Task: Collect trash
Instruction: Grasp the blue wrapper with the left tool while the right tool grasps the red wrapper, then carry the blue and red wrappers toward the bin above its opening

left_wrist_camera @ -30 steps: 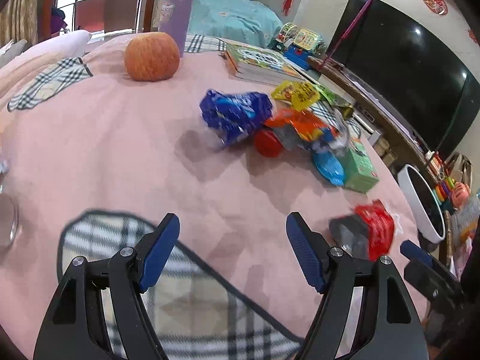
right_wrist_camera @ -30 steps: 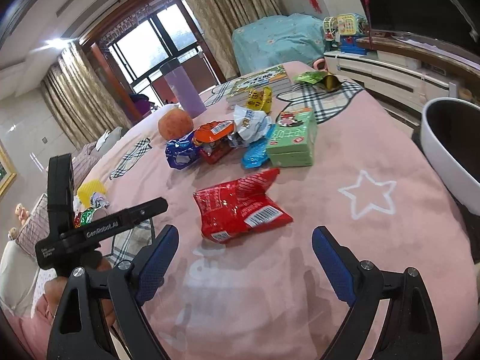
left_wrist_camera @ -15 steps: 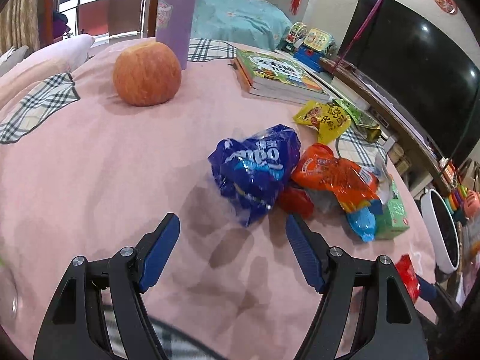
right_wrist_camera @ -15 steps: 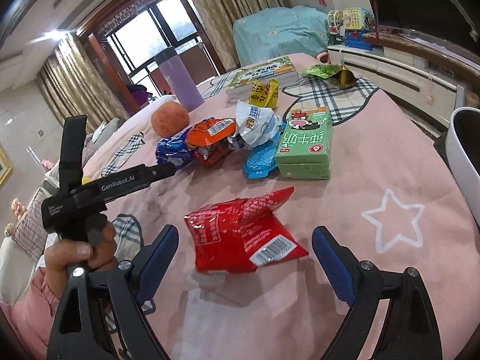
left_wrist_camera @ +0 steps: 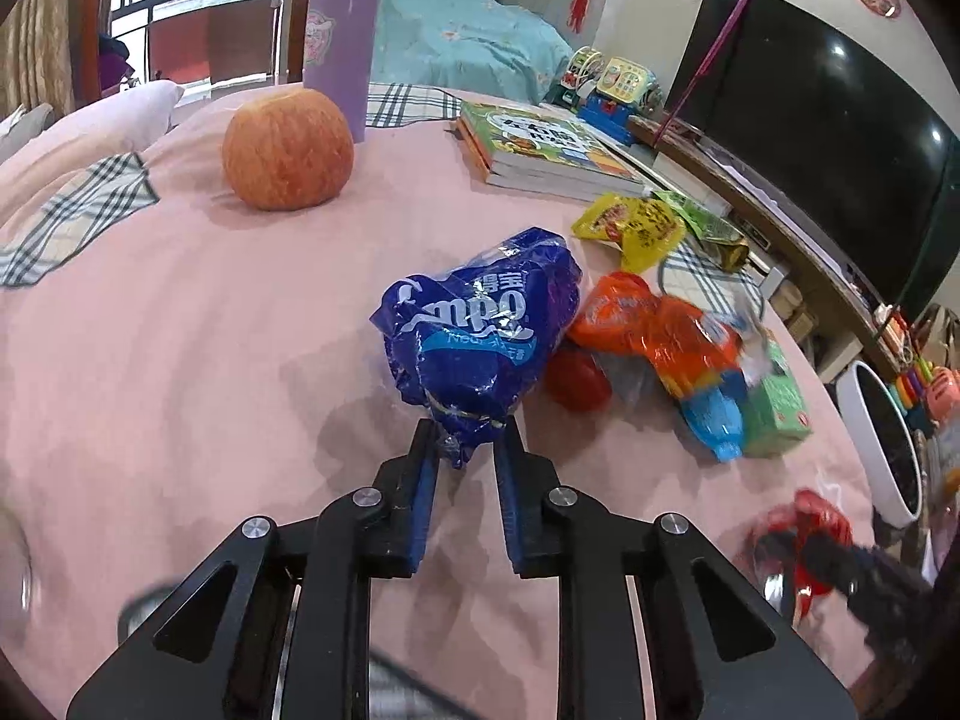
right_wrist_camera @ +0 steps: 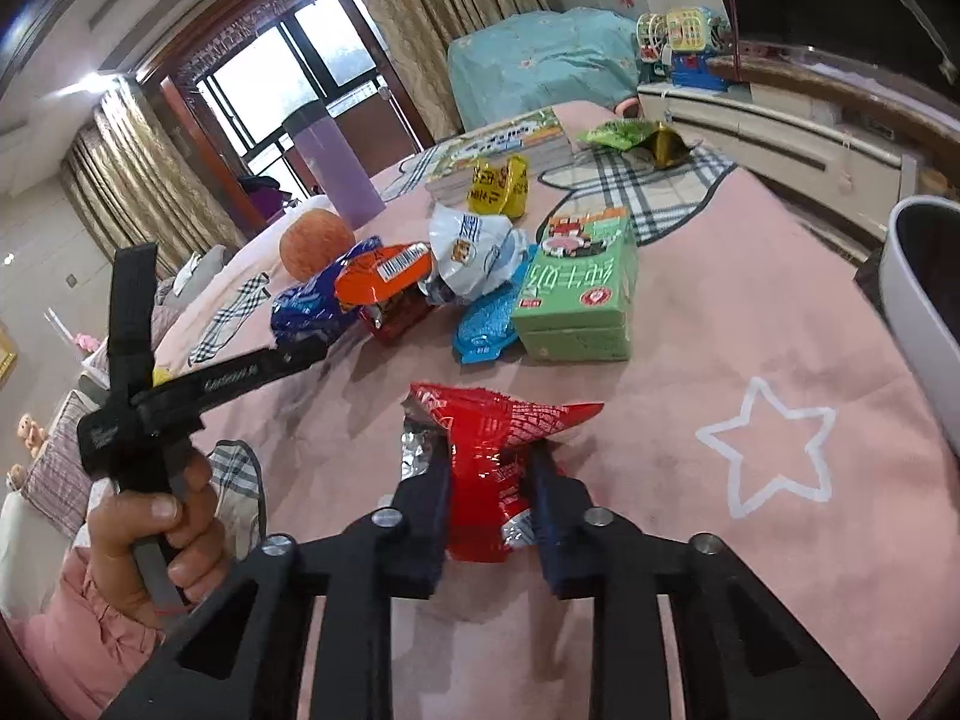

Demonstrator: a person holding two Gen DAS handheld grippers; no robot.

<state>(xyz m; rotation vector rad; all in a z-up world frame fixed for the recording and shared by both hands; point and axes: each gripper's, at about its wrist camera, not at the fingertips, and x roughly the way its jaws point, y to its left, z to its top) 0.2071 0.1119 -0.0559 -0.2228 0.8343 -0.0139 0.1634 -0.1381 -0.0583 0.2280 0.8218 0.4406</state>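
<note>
The left gripper stood nearly closed, its blue pads pinching the crumpled bottom tail of the blue wrapper, which rose puffed above the fingertips over the pink tablecloth. The right gripper was likewise drawn narrow, clamped on the near end of the red wrapper, whose torn foil edge and pointed corner spread out beyond the fingers on the cloth.

Just past the blue wrapper lay the rest of the litter, heaped together: an orange wrapper touching its right side, a small red packet under that, a light-blue sachet and a green carton. A yellow packet lay farther off, near a stack of books. An apple sat well apart to the left, before a purple tumbler. A white bin stood at the table's right edge. From the right wrist view, the person's left hand gripped the left tool's handle.
</note>
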